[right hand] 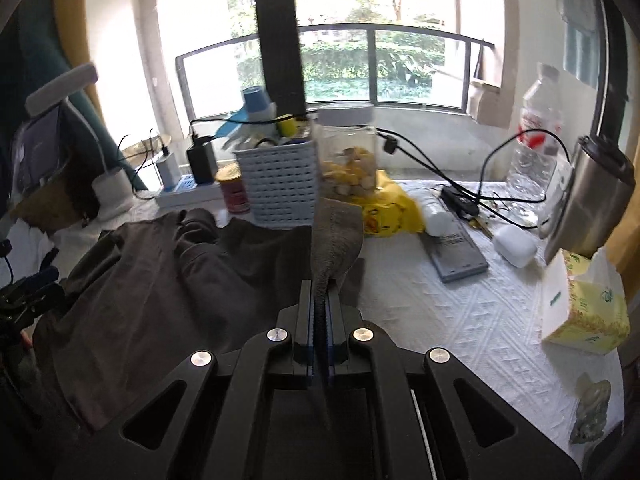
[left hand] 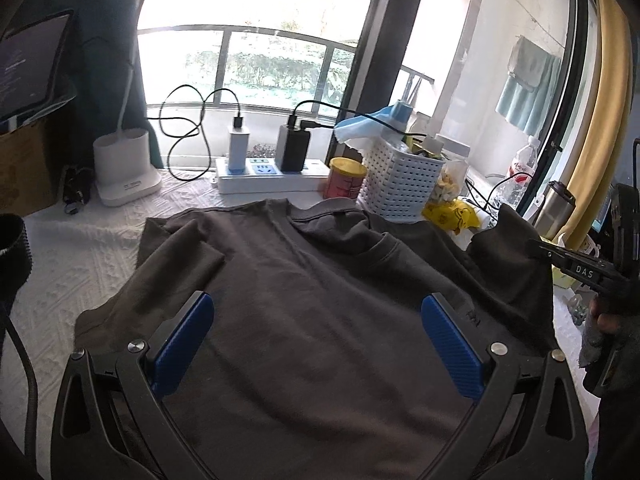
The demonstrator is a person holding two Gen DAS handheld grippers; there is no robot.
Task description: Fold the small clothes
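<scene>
A dark grey T-shirt [left hand: 312, 280] lies spread on the white textured cloth, collar toward the window, its left sleeve folded inward. My left gripper [left hand: 316, 308] is open, its blue pads [left hand: 188, 340] hovering low over the shirt's middle, holding nothing. My right gripper [right hand: 320, 304] is shut on the shirt's right sleeve [right hand: 336, 236] and lifts it above the table; the cloth stands up from the jaws. In the left wrist view the right gripper [left hand: 544, 252] shows at the right edge holding the raised sleeve [left hand: 508, 248].
Behind the shirt stand a white perforated basket [left hand: 400, 184], a red-yellow can [left hand: 346, 178], a power strip with chargers [left hand: 272, 172] and a white lamp base [left hand: 124, 172]. To the right lie a snack jar [right hand: 348, 152], yellow bag [right hand: 384, 208], tissue box [right hand: 584, 304], steel mug [right hand: 592, 200], water bottle [right hand: 536, 132].
</scene>
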